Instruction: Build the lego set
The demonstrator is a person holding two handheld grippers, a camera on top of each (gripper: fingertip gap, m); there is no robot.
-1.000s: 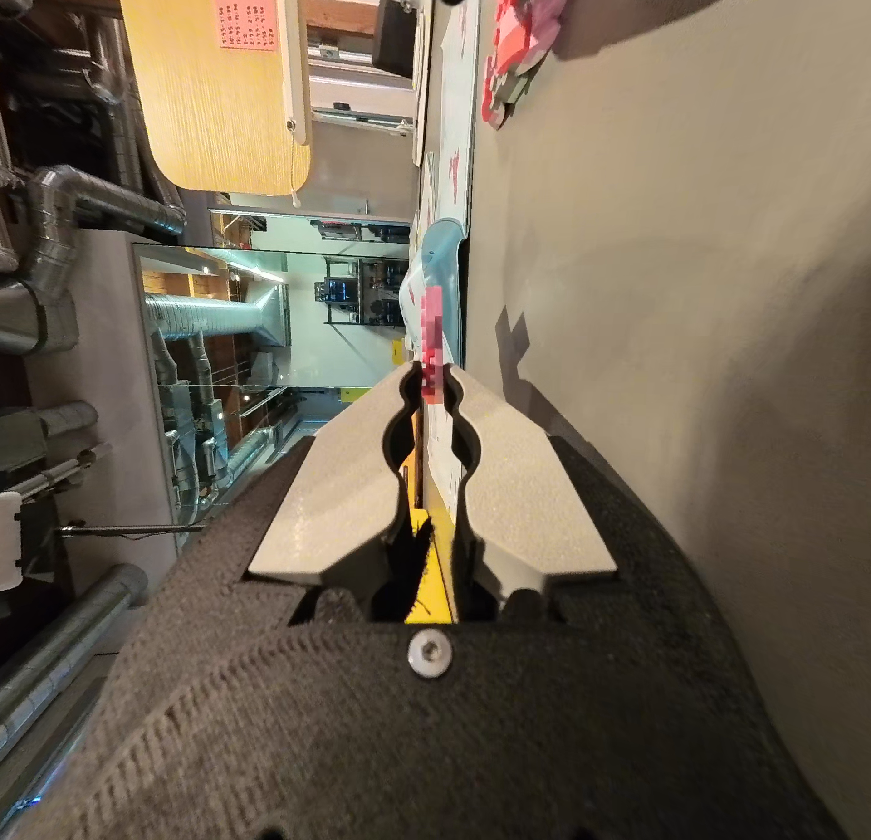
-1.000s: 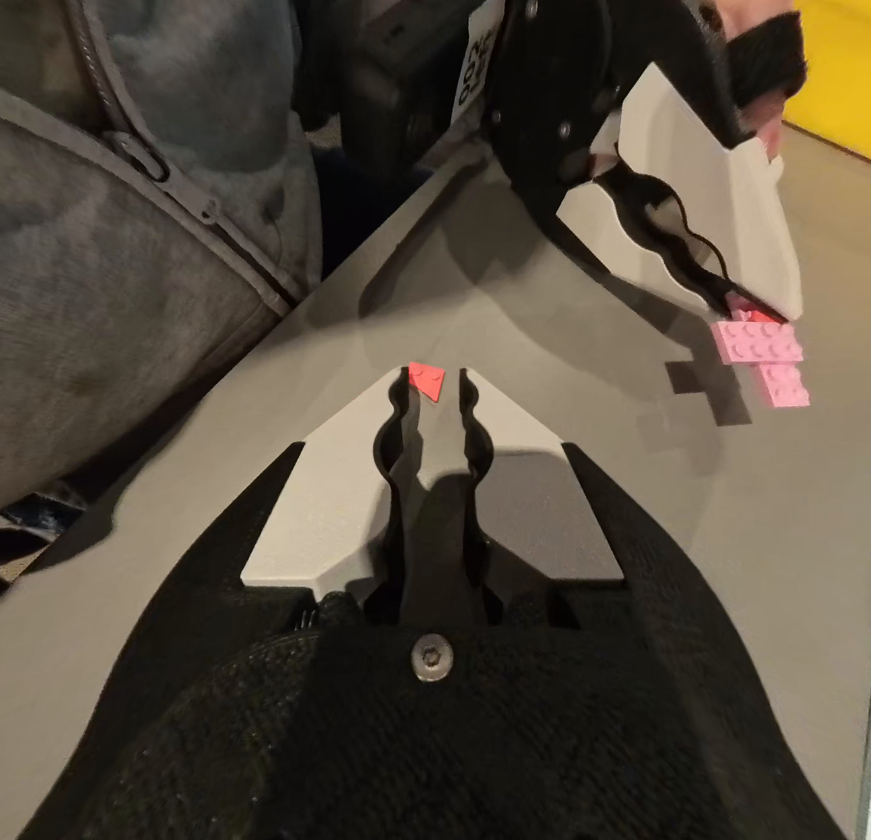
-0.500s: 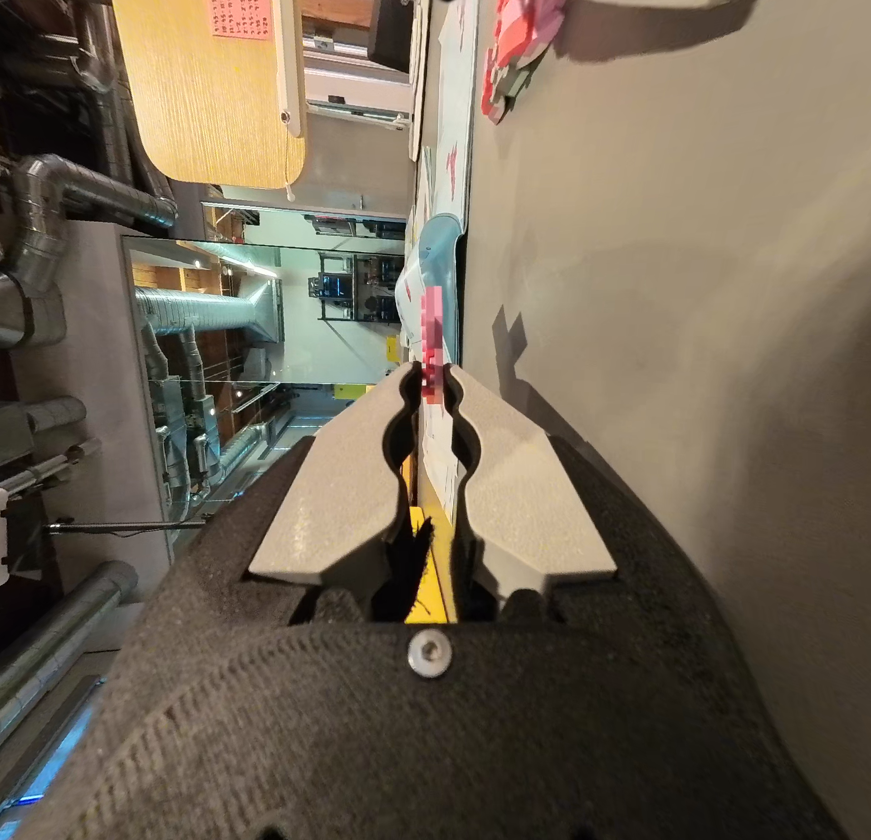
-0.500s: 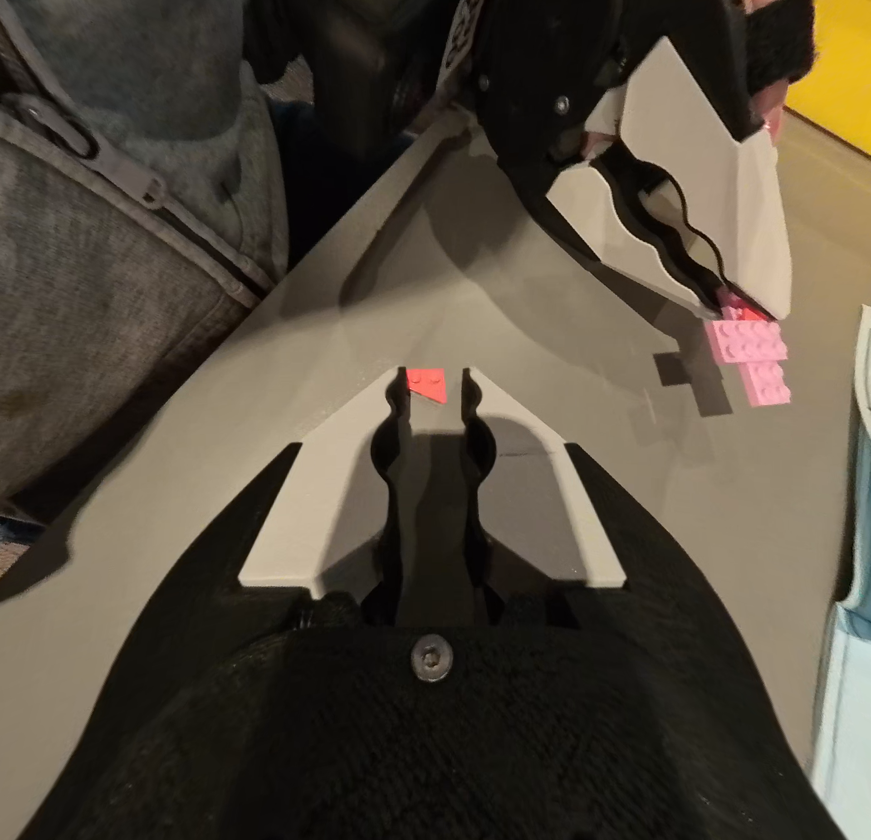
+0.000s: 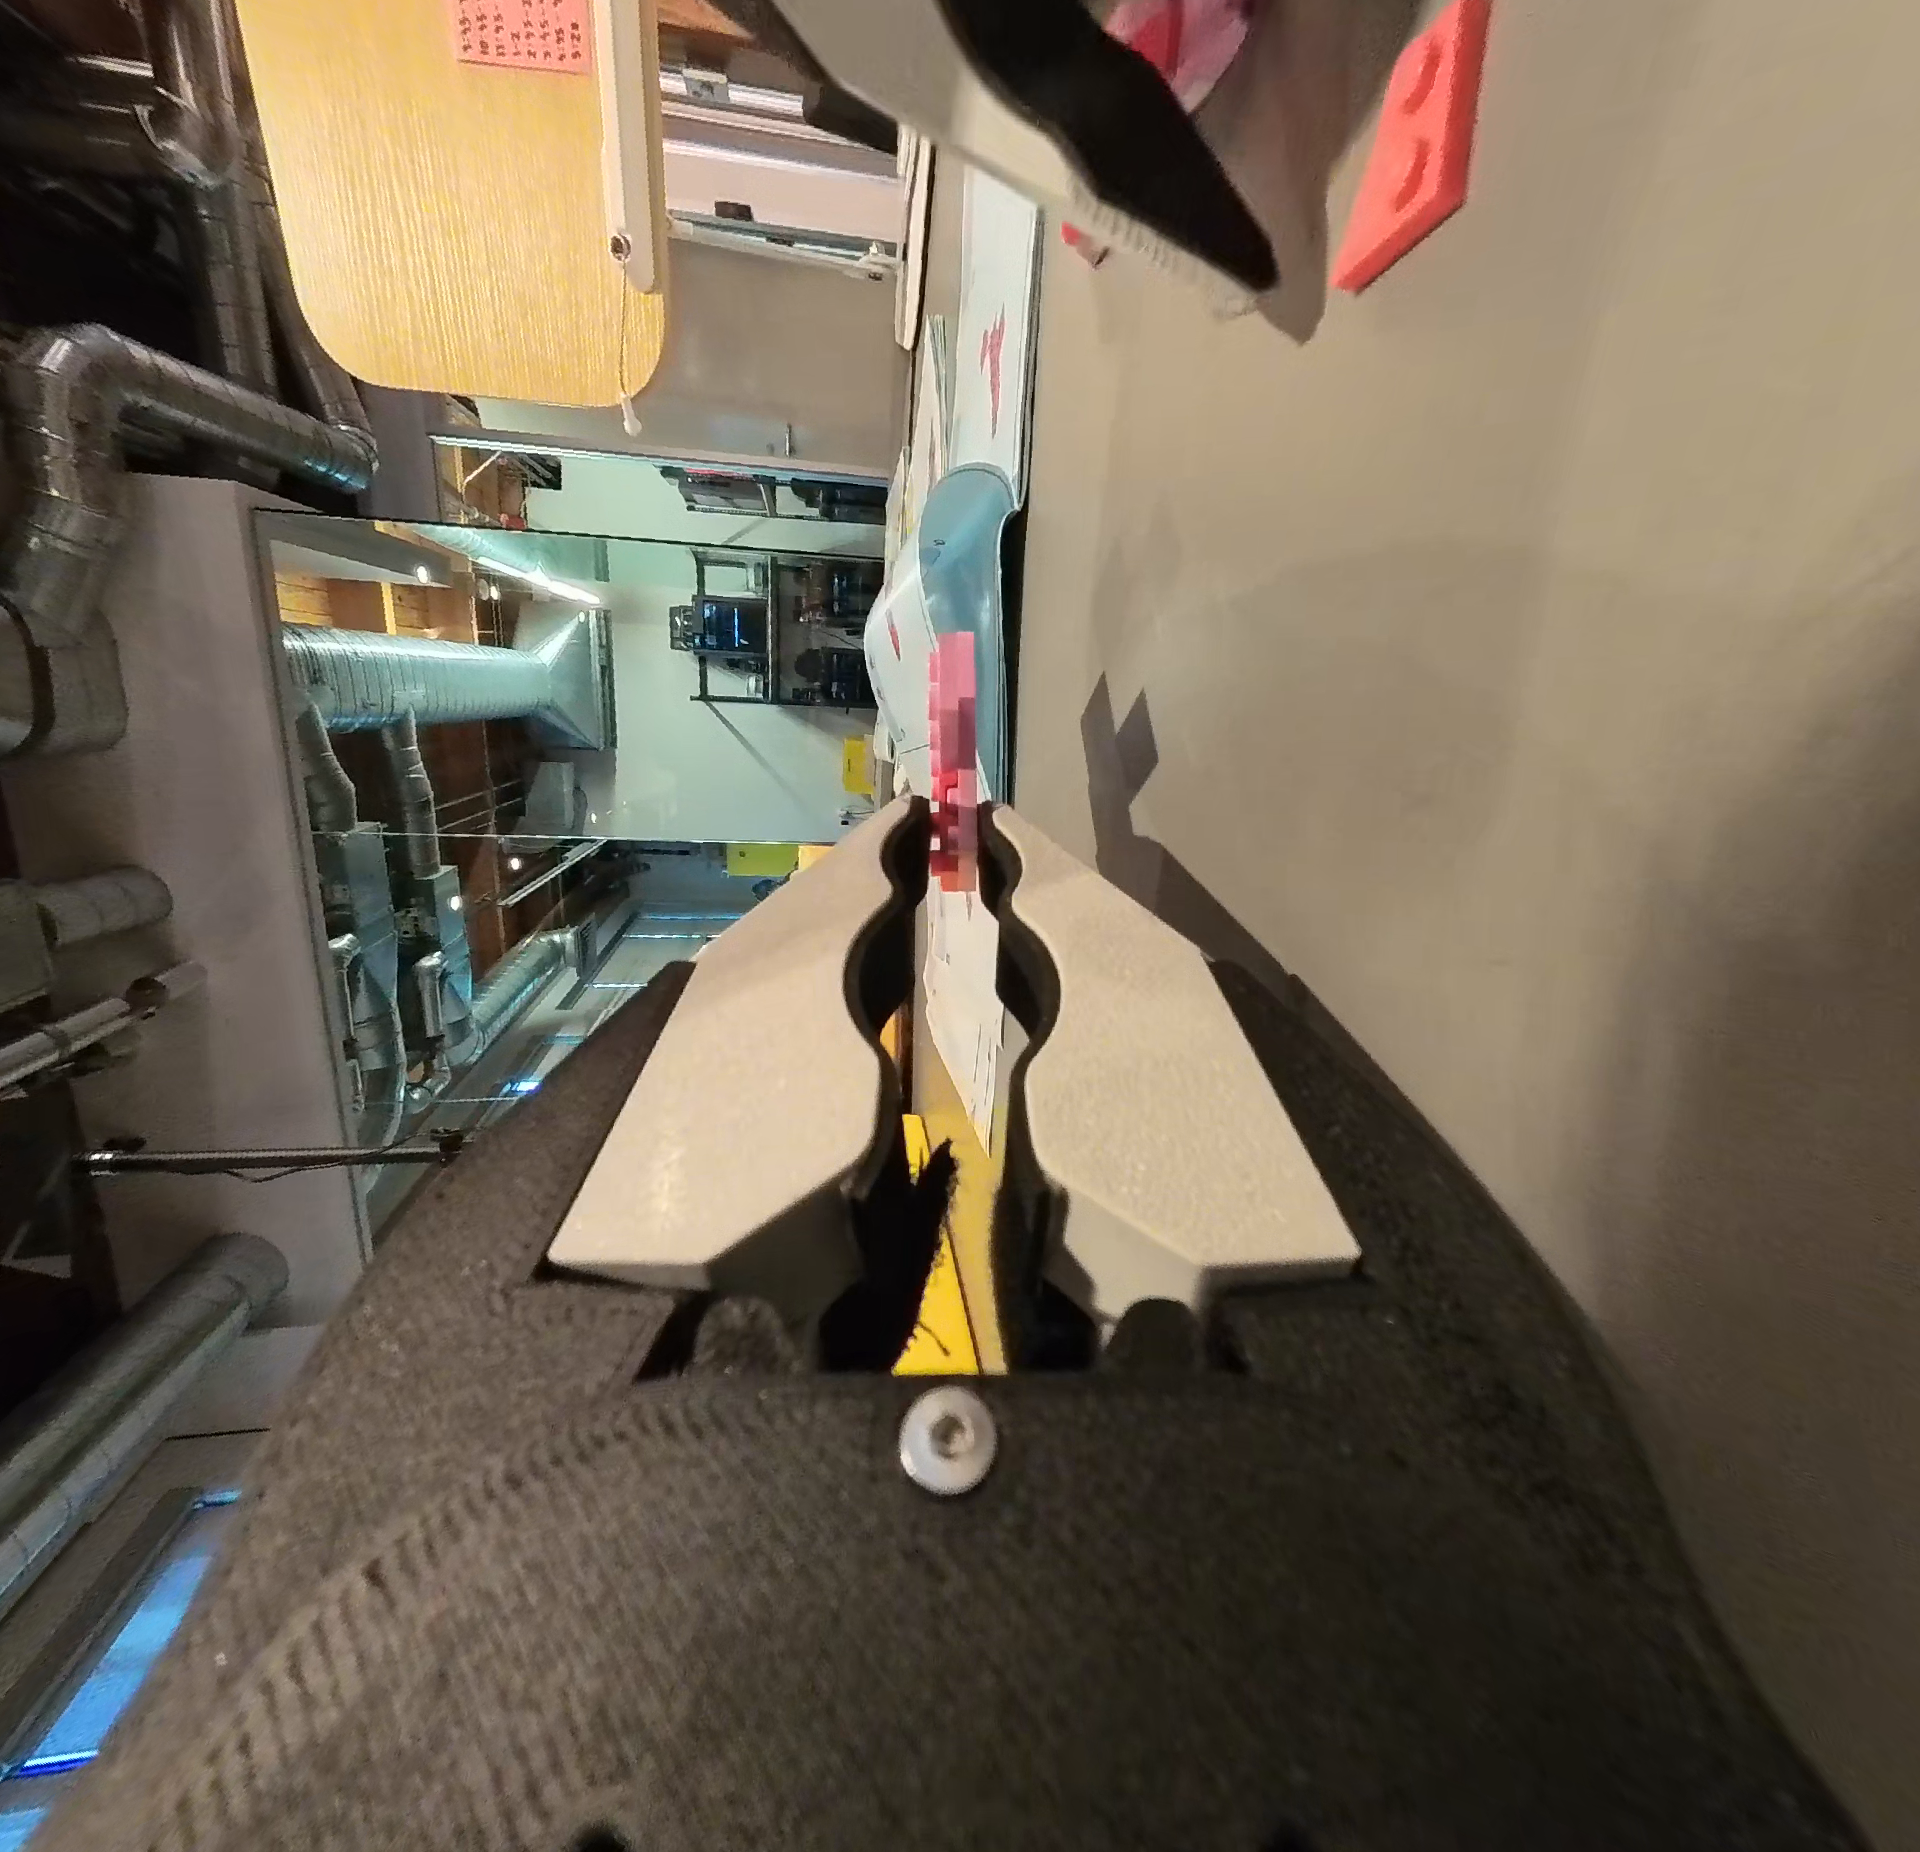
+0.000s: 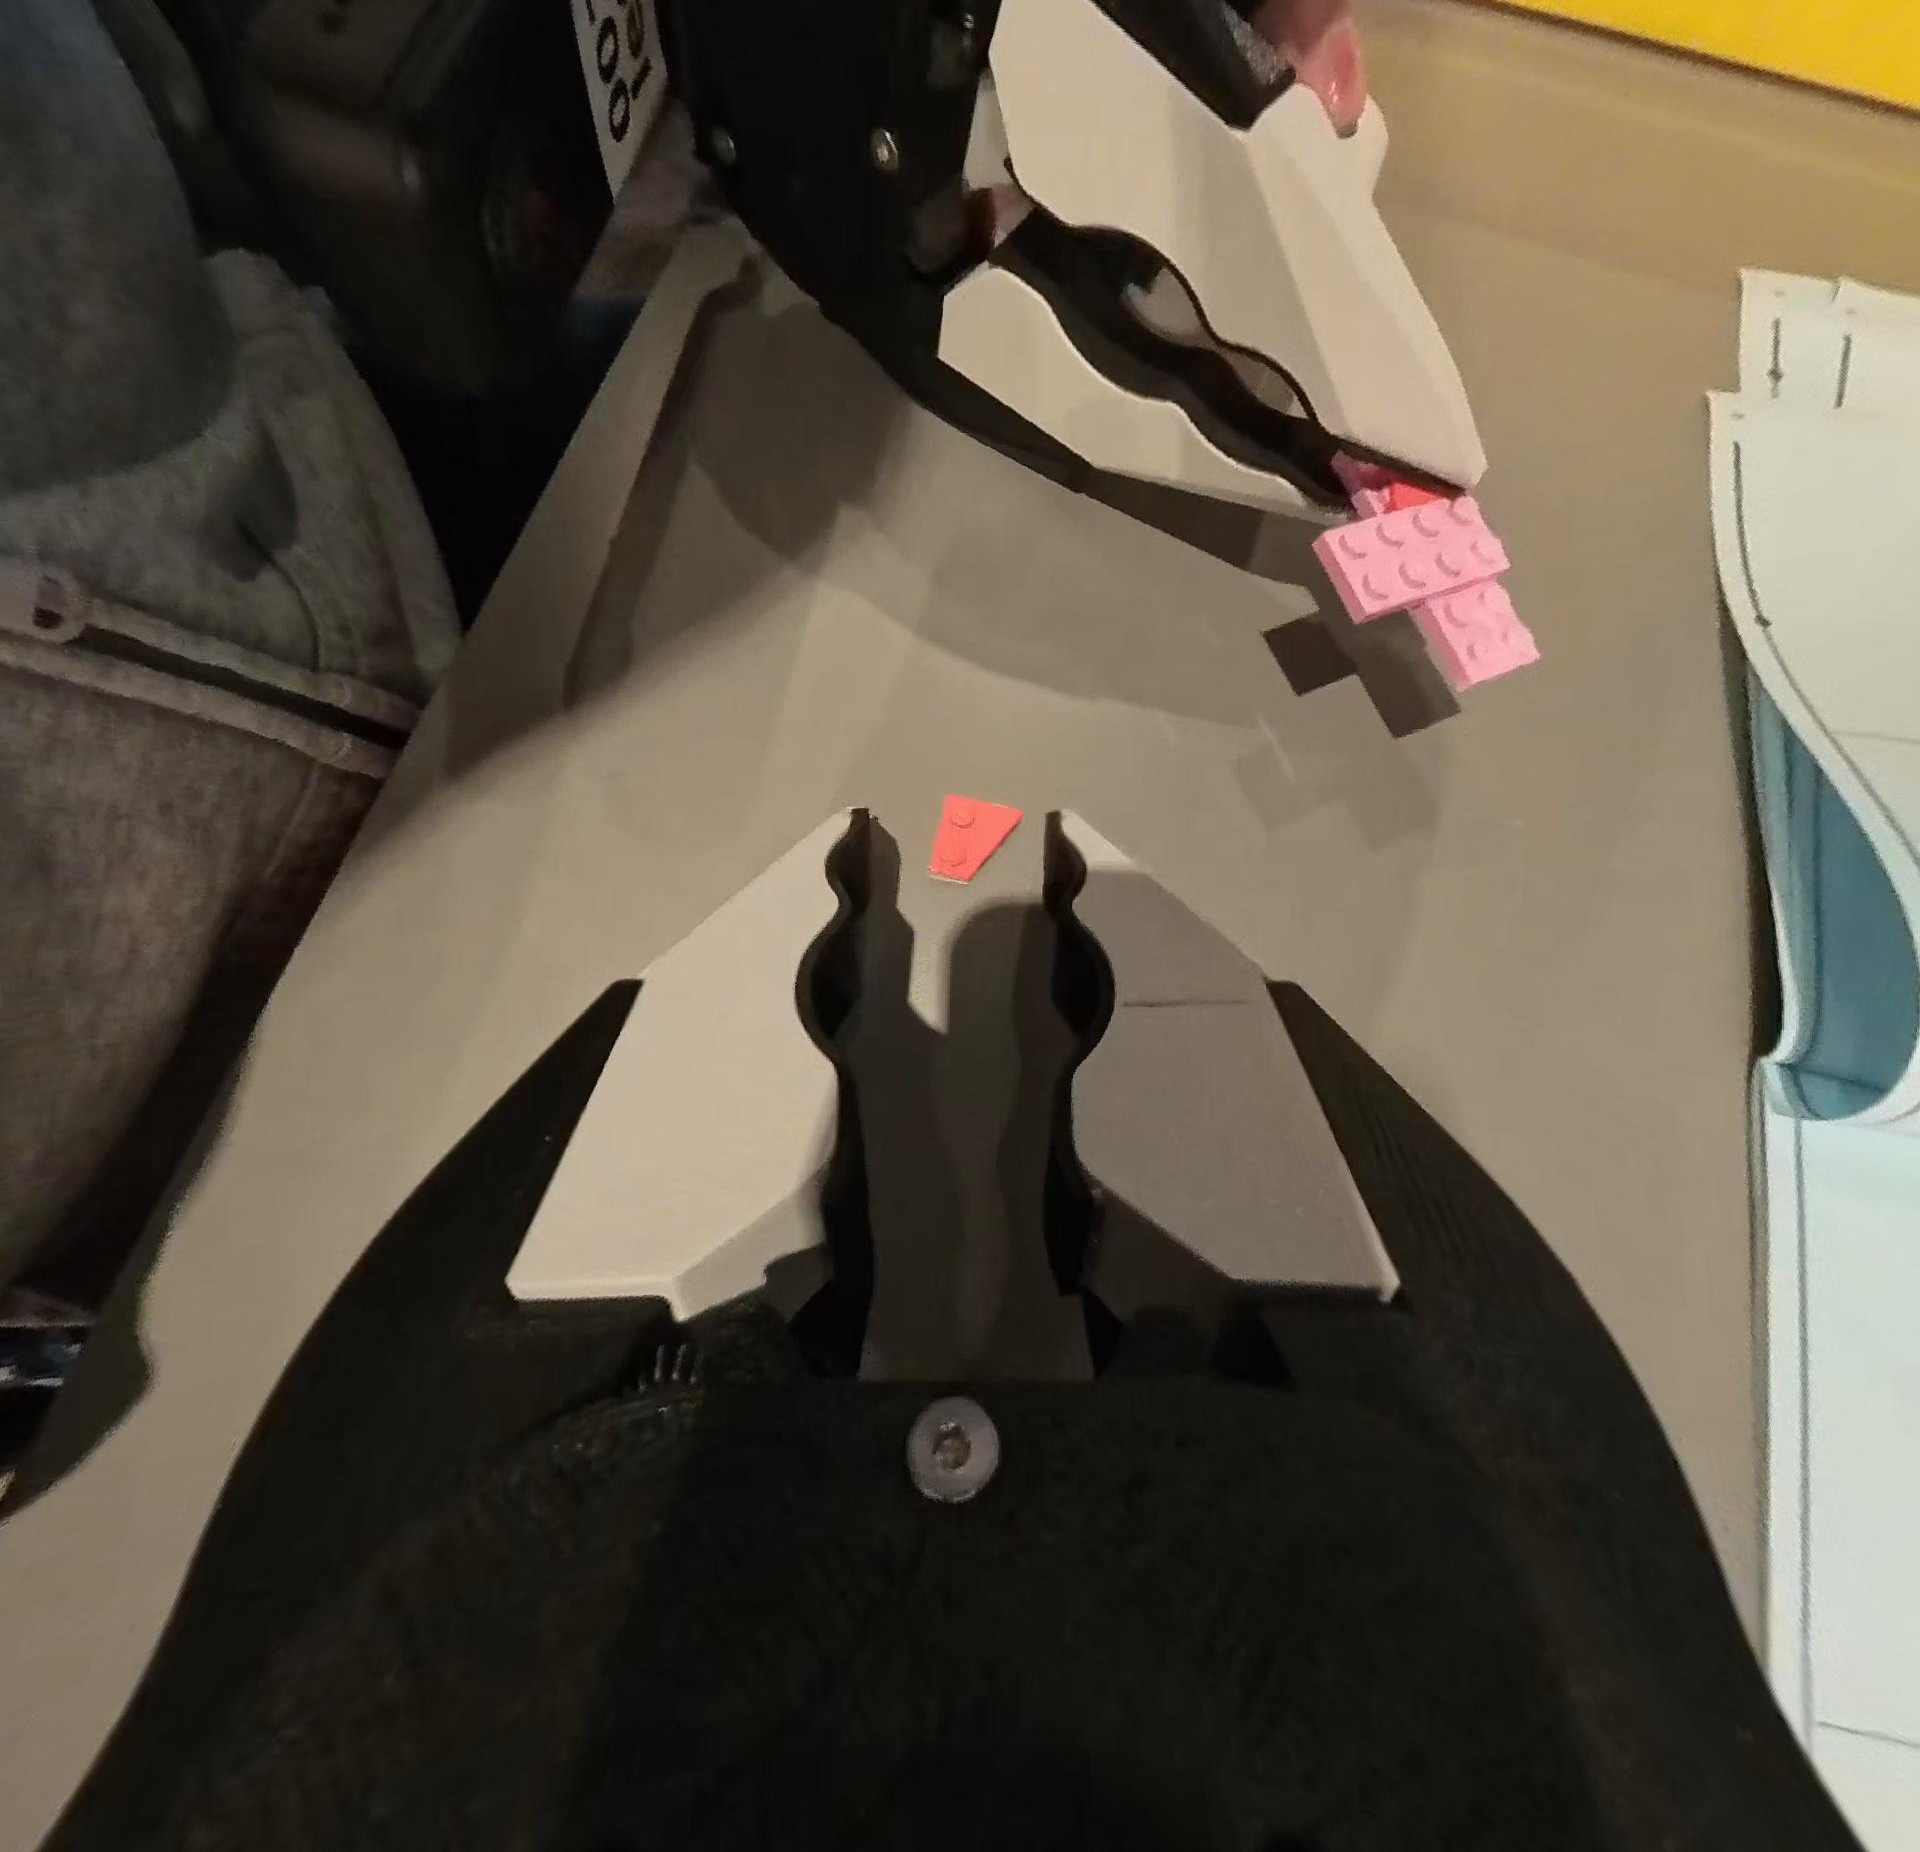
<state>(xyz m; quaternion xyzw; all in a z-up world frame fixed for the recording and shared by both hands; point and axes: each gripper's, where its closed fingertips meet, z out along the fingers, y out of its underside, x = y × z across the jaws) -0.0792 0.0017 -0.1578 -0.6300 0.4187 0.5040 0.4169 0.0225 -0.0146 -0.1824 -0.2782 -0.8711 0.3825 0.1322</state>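
Lego assembly (image 6: pixel 1423 576), only a few pink plates joined with a small red piece, was held above the grey table (image 6: pixel 1039 680) by the left gripper (image 6: pixel 1392 477), whose two fingers were pressed tight on its red end. Nearest to me, the right gripper (image 6: pixel 956 815) hung low over the table with its fingers apart and nothing between them; a small red wedge plate (image 6: pixel 971 838) lay flat on the table just past its tips, not yet gripped. In my judgement the build was at an early stage: this wedge had to be picked up and pressed on, and more parts waited.

Farther along the table a heap of pink and red pieces (image 5: pixel 1195 26) lay loose, partly hidden and blurred. A pale blue instruction booklet (image 6: pixel 1849 971) lay open beside the work. Beyond the table edge I saw a wooden board (image 5: pixel 436 192) with a pink note, silver ventilation ducts (image 5: pixel 156 420), and behind a glass wall (image 5: pixel 468 742) another room with shelves.
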